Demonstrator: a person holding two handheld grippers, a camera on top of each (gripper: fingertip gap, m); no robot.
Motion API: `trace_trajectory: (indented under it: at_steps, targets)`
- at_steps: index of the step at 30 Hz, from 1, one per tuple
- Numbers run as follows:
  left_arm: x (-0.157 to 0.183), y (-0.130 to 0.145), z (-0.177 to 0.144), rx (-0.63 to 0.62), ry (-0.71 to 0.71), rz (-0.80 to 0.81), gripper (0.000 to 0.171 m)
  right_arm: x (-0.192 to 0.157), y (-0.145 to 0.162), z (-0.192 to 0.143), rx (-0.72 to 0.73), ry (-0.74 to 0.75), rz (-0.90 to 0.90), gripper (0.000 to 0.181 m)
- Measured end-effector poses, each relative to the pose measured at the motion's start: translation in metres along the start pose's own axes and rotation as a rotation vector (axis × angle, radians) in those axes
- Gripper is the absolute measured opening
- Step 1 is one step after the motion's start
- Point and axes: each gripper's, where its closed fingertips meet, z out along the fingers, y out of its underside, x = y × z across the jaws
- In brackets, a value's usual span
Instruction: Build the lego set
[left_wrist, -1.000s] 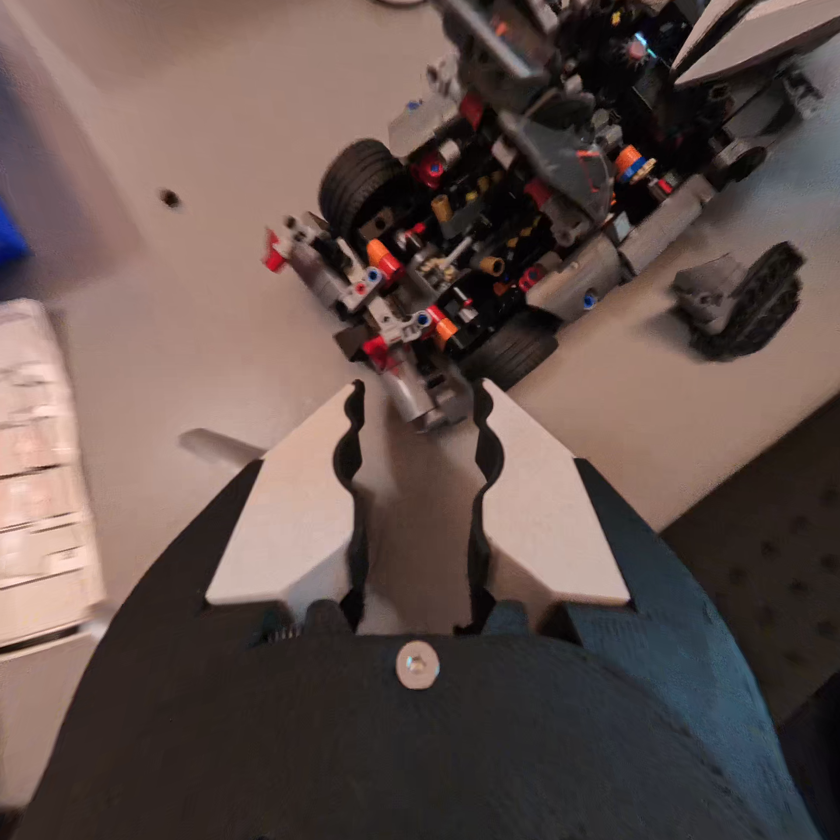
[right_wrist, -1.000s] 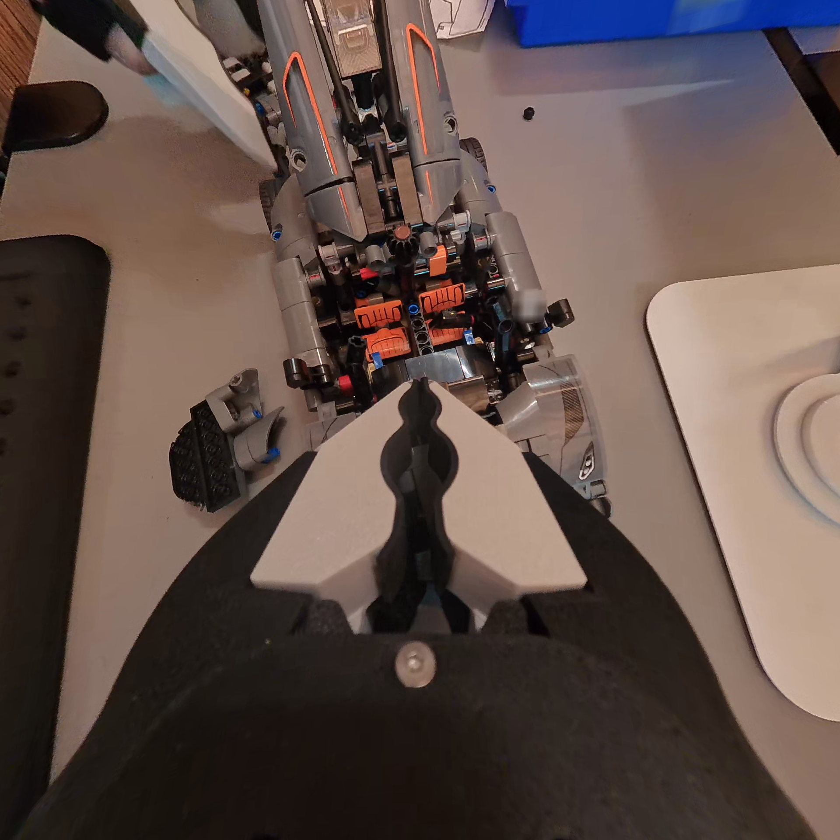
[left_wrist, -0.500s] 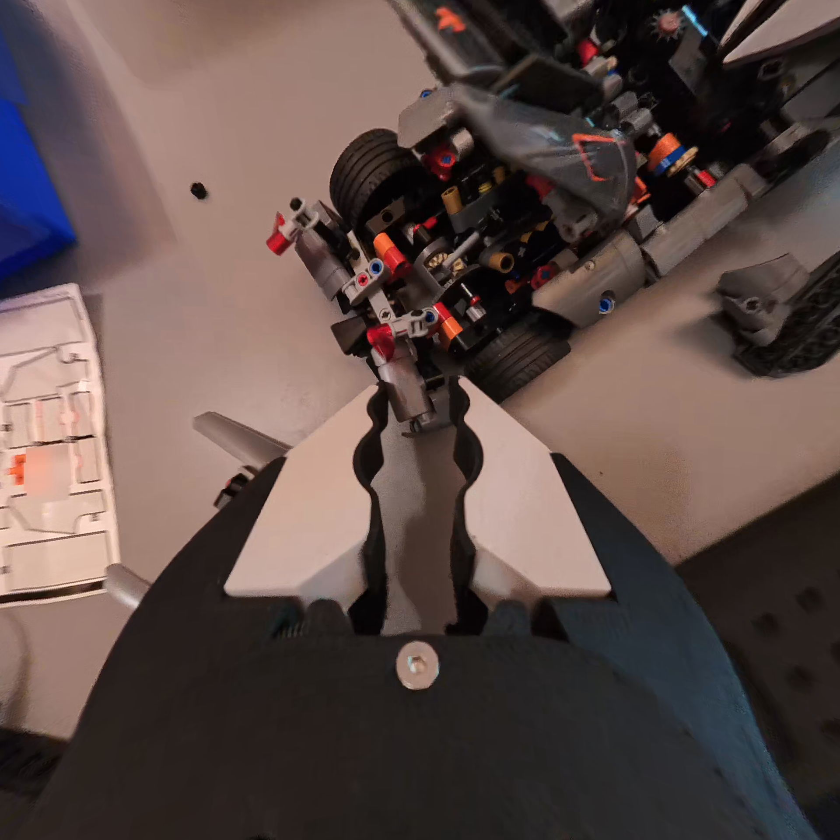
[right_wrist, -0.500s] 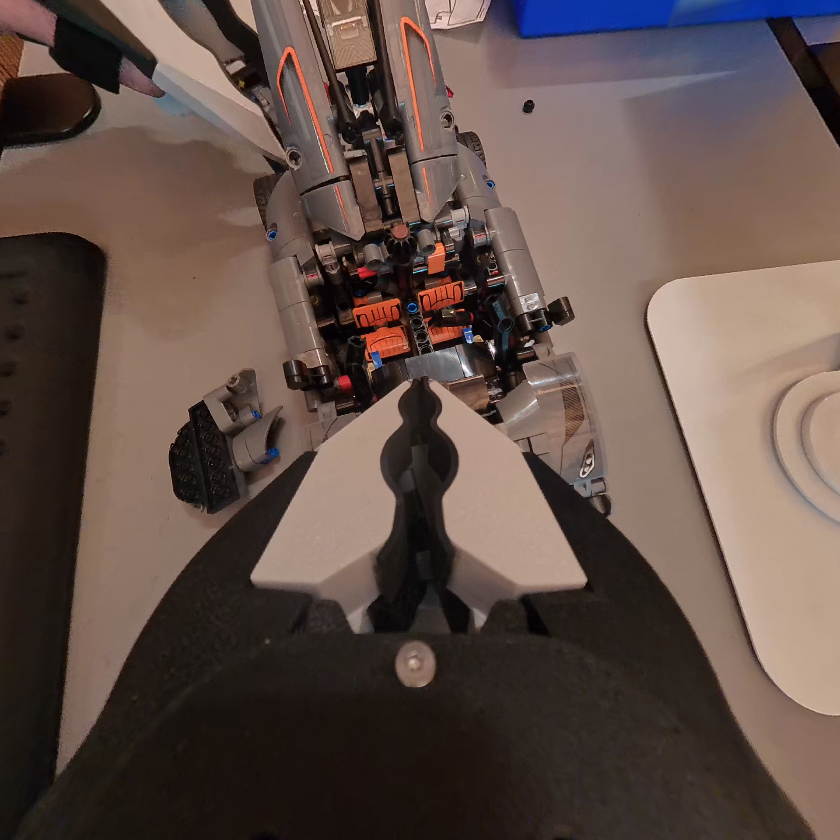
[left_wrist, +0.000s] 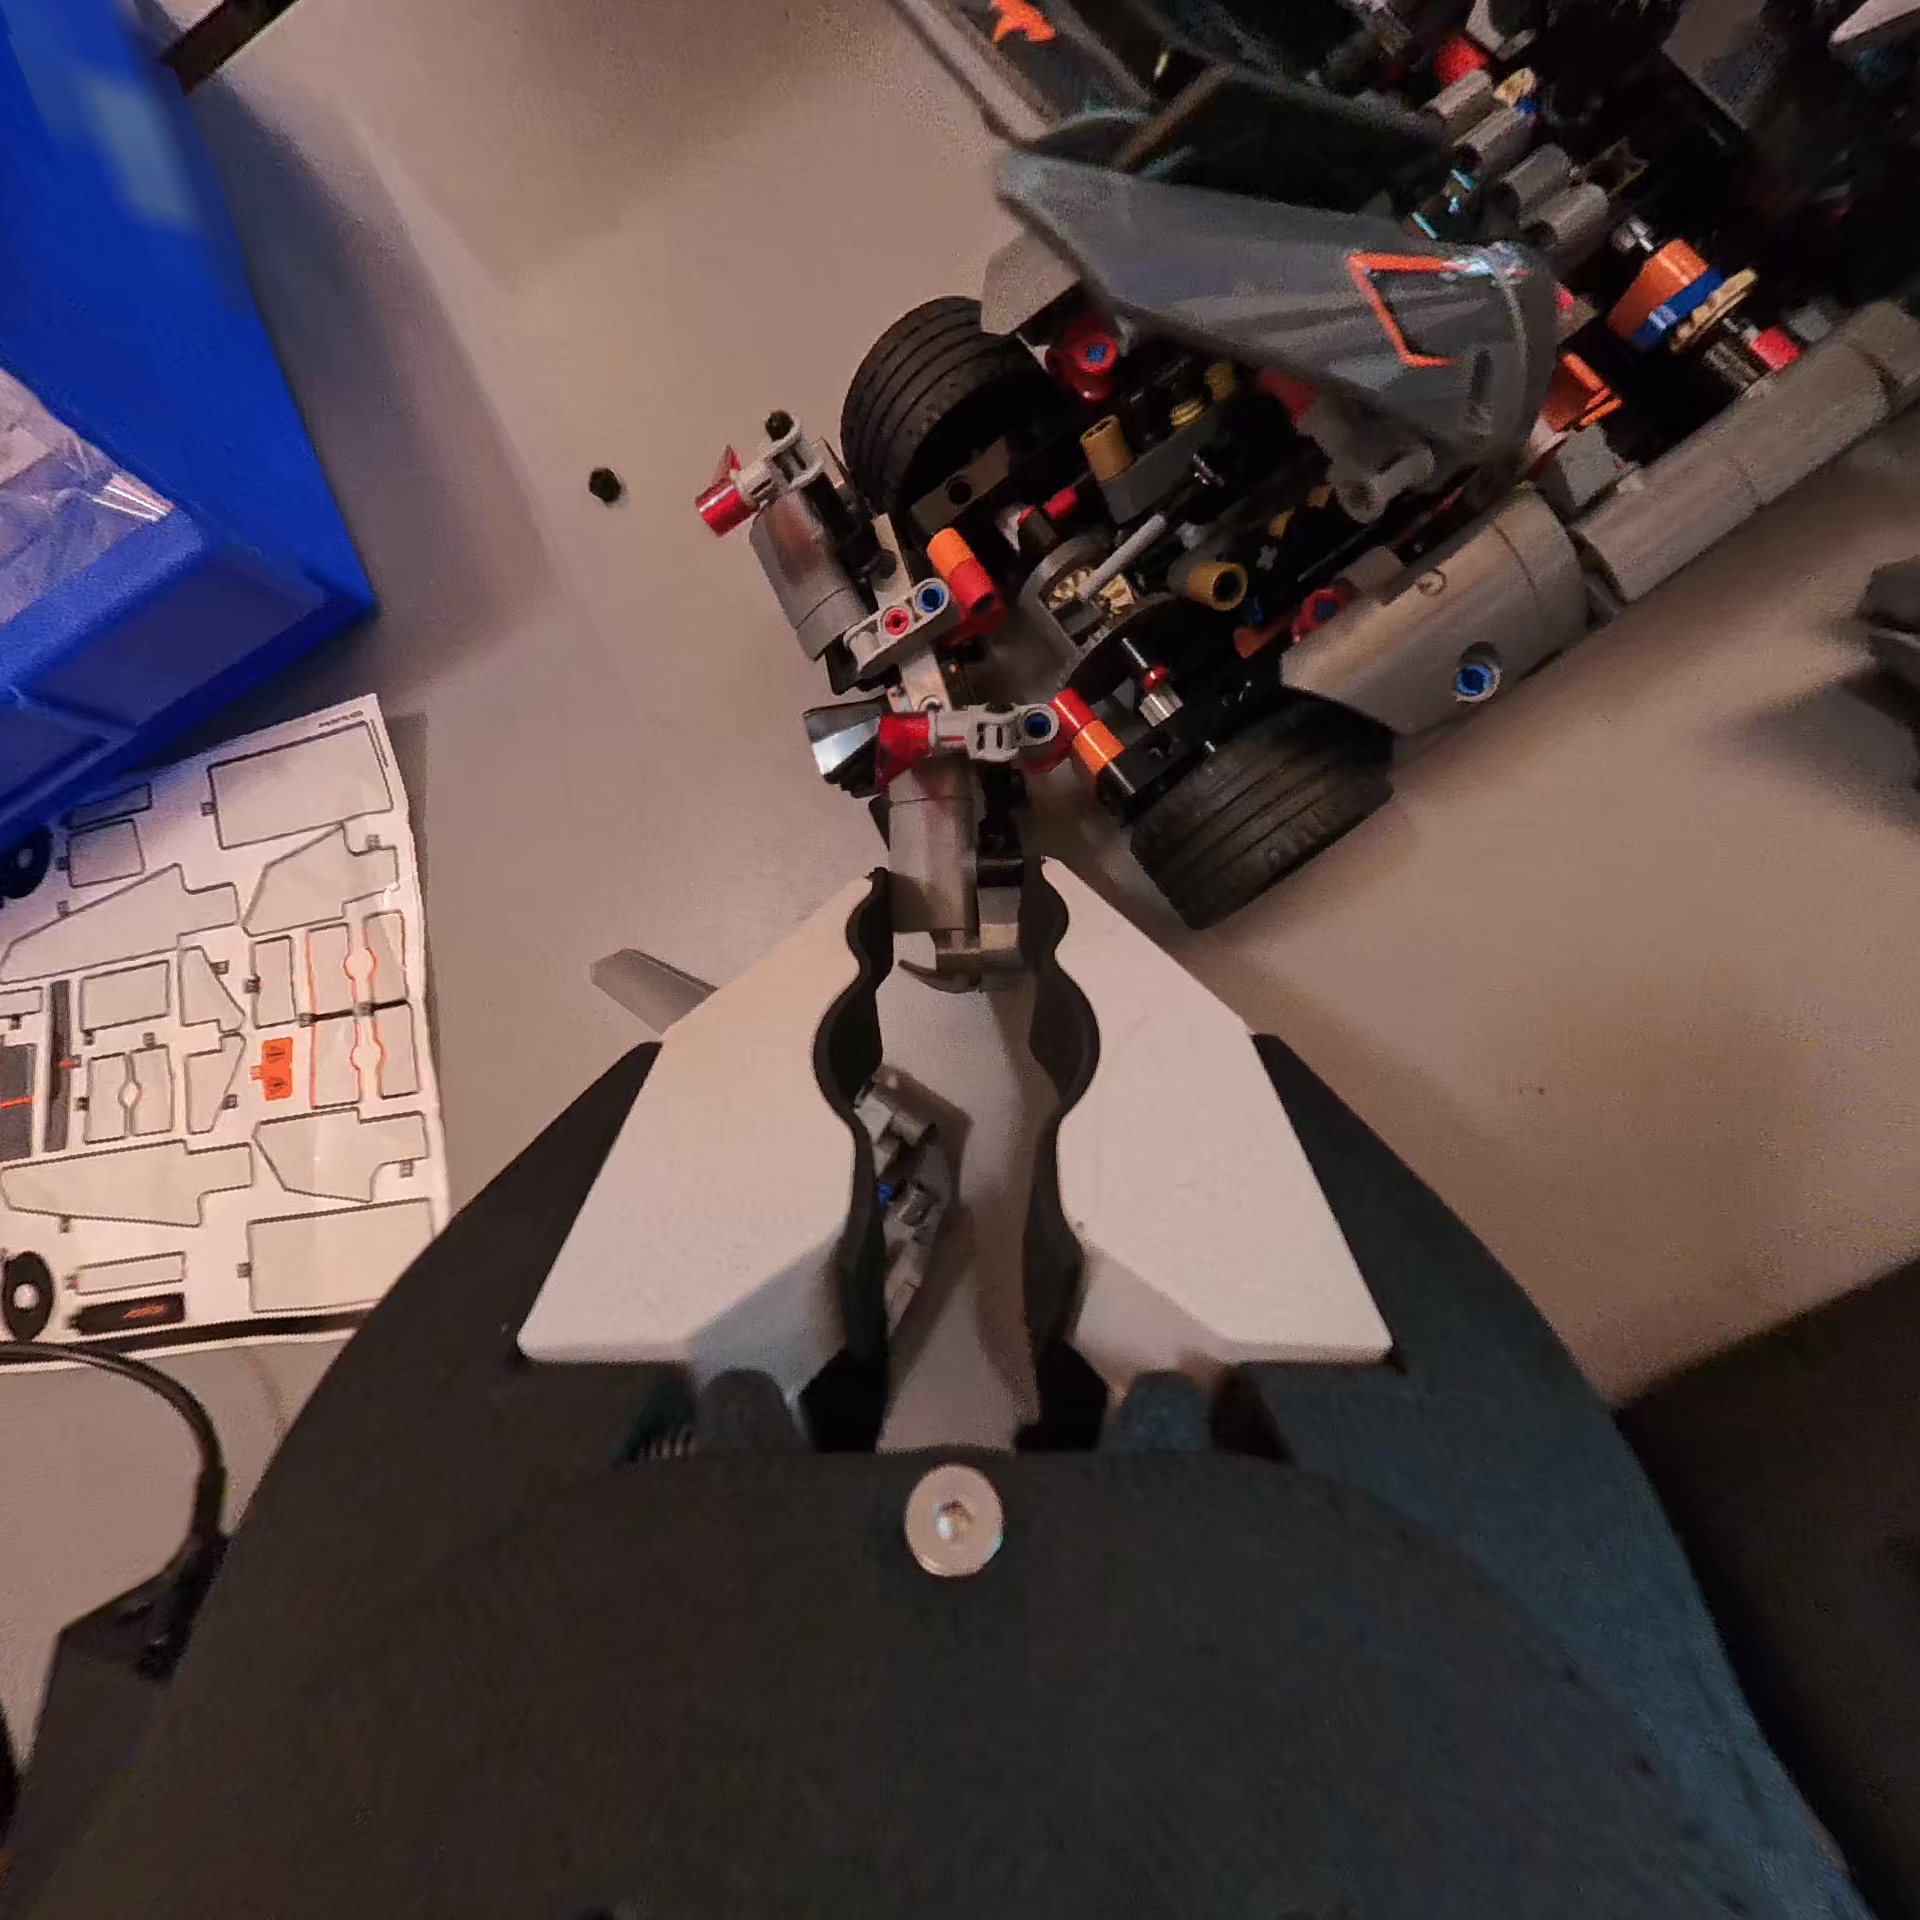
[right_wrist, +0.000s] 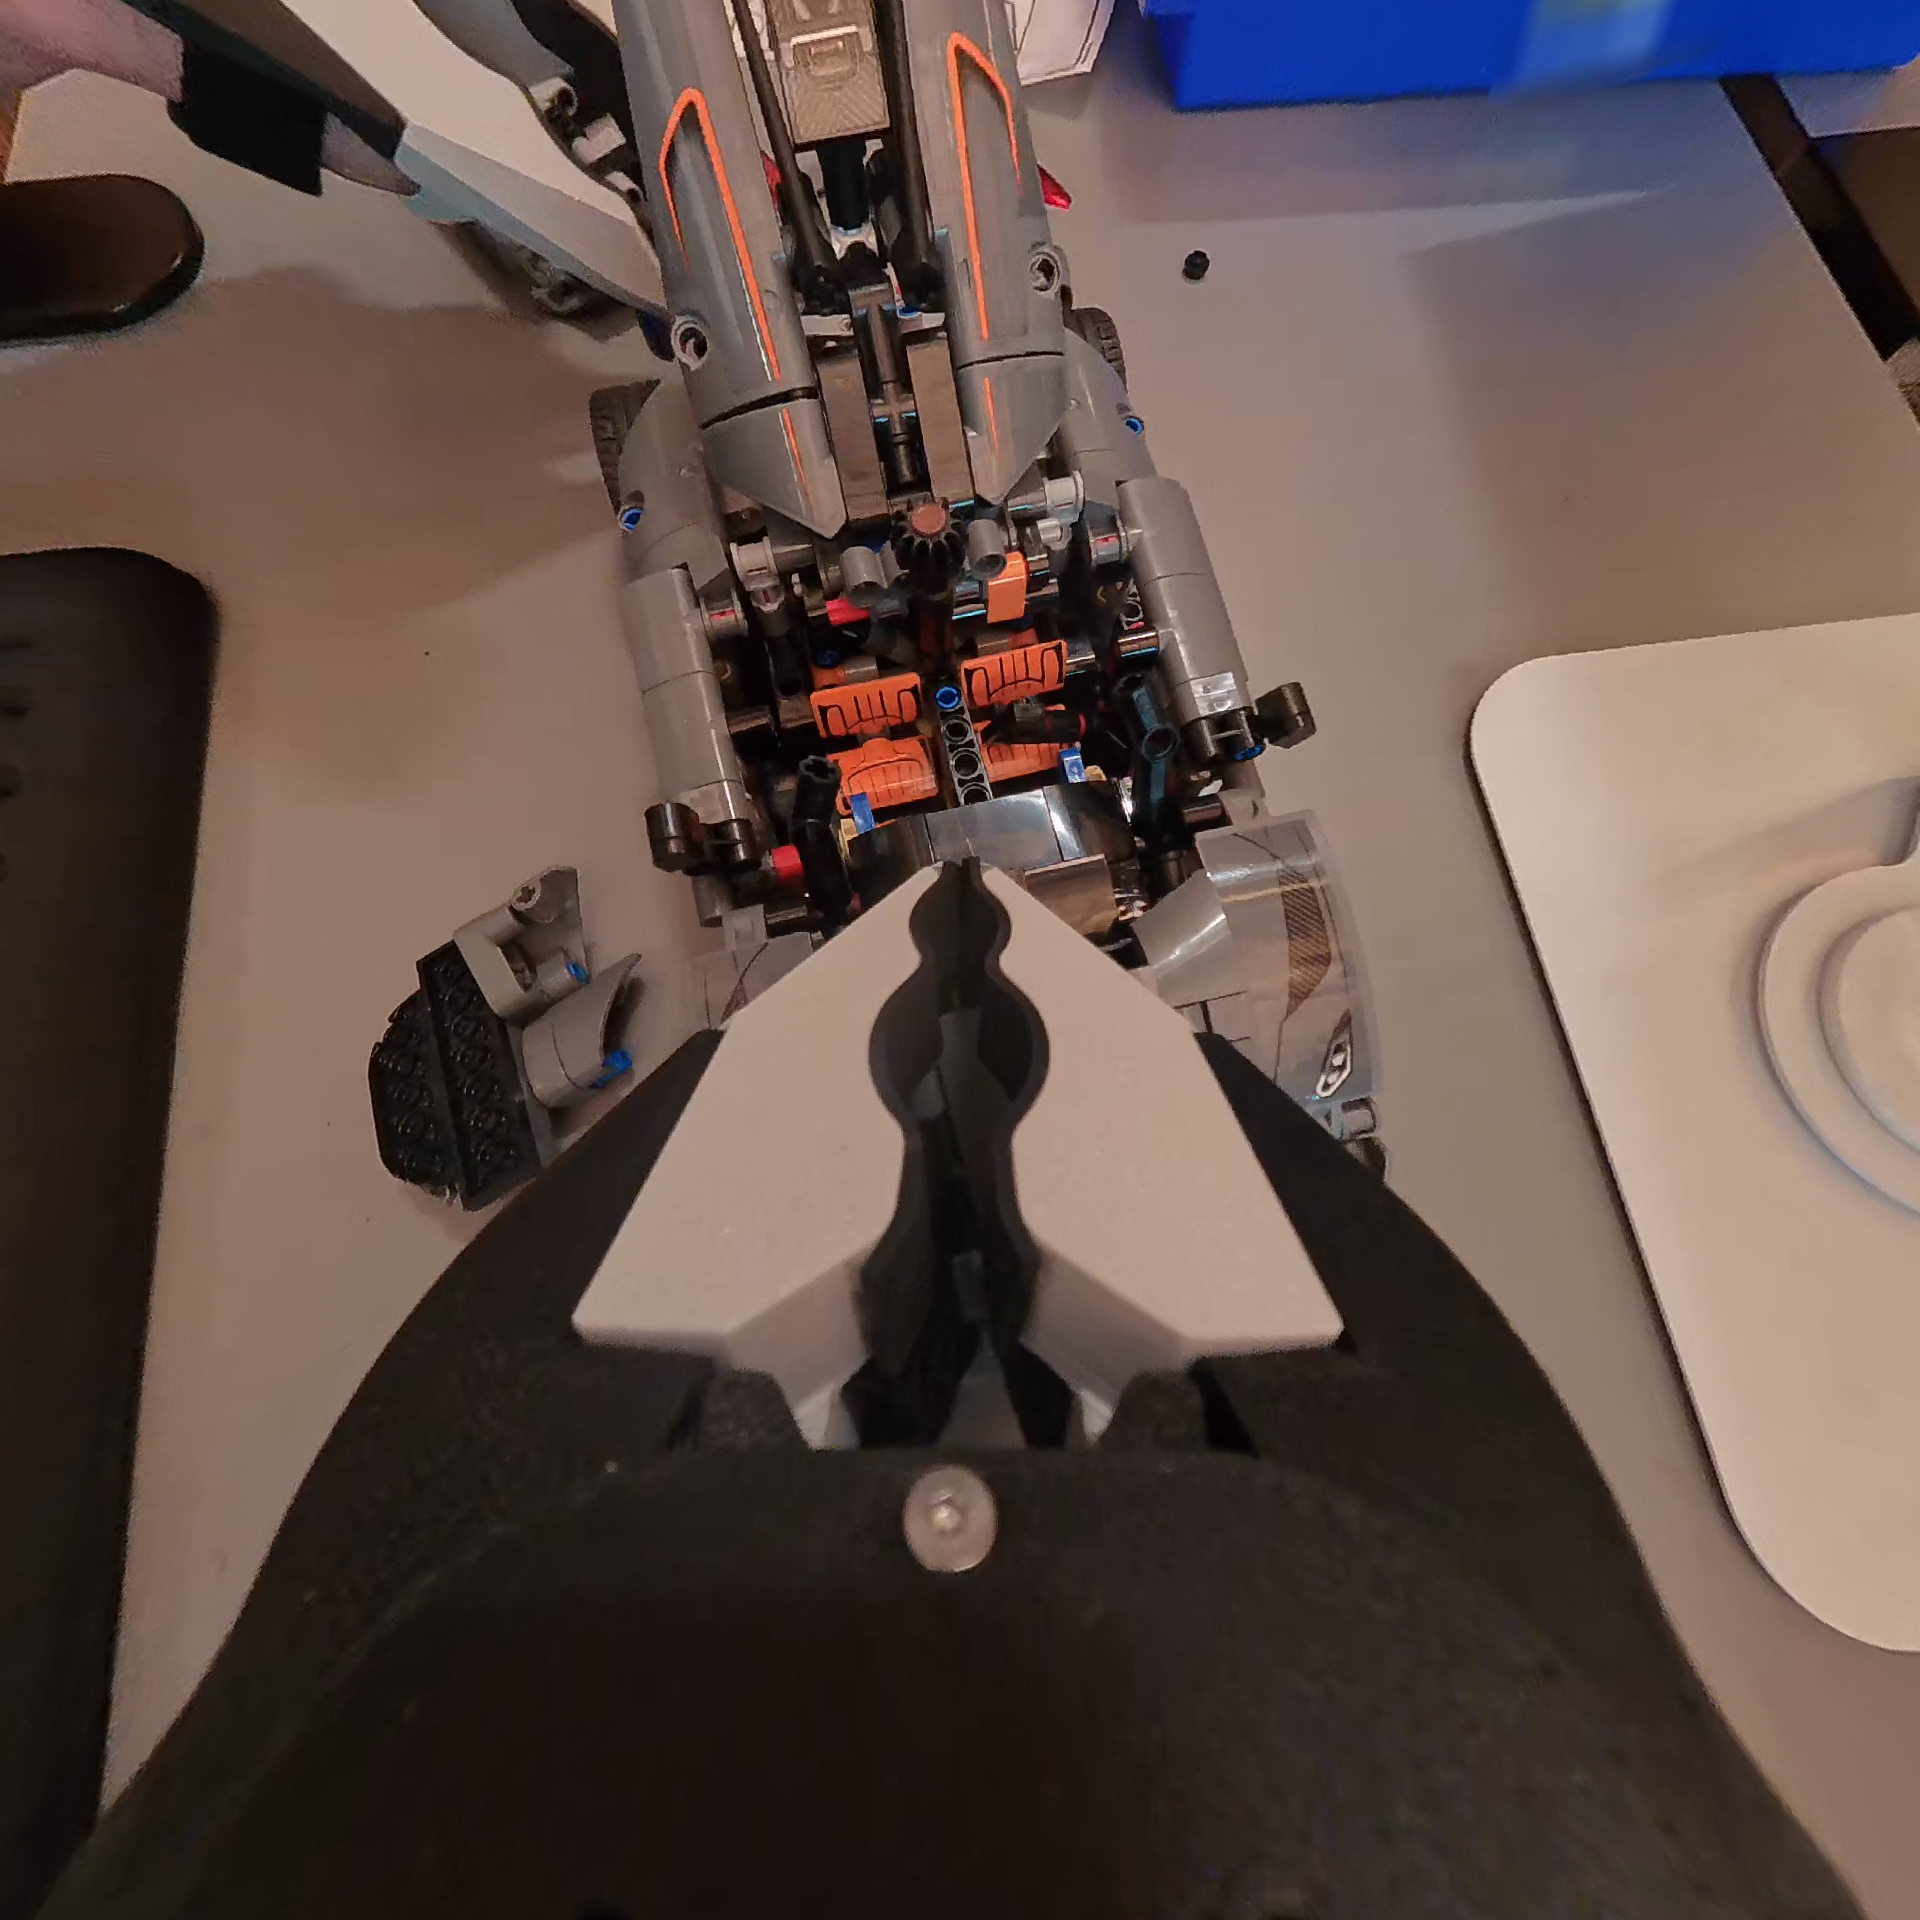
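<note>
A grey, black and orange lego car (right_wrist: 883, 675) lies along the grey table; it also shows in the left wrist view (left_wrist: 1299, 520). My right gripper (right_wrist: 961, 868) is shut on a dark part at the car's near end. My left gripper (left_wrist: 956, 883) has closed around a grey cylinder piece (left_wrist: 935, 862) sticking out of the car's other end, by a black wheel (left_wrist: 1257, 821). The left gripper's white finger (right_wrist: 520, 208) also shows at the far end in the right wrist view.
A loose grey-and-black lego subassembly (right_wrist: 488, 1039) lies left of the car. A blue bin (left_wrist: 125, 416), a sticker sheet (left_wrist: 208, 1039) and a small black pin (left_wrist: 603, 483) are on the left. A white pad (right_wrist: 1714, 1039) lies right, a black mat (right_wrist: 83, 935) left. About 20 cm separates my left fingertips from my right.
My left gripper has moved in toward the car's end and narrowed from wide open onto the grey cylinder piece. The right gripper has stayed shut in place.
</note>
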Motion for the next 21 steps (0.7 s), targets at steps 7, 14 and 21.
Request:
trace_trajectory:
  at_steps: [7, 14, 21]
  targets:
    - [-0.001, -0.014, -0.013, -0.053, -0.234, 0.292, 0.021, 0.001, 0.0, -0.001, -0.001, -0.001, 0.005, 0.0]
    - [-0.002, -0.023, -0.022, -0.074, -0.396, 0.564, 0.02, 0.001, 0.0, -0.002, -0.001, -0.001, 0.004, 0.0]
    - [-0.004, -0.005, -0.018, 0.048, -0.25, 0.379, 0.012, 0.002, 0.001, -0.002, -0.017, 0.023, -0.013, 0.0]
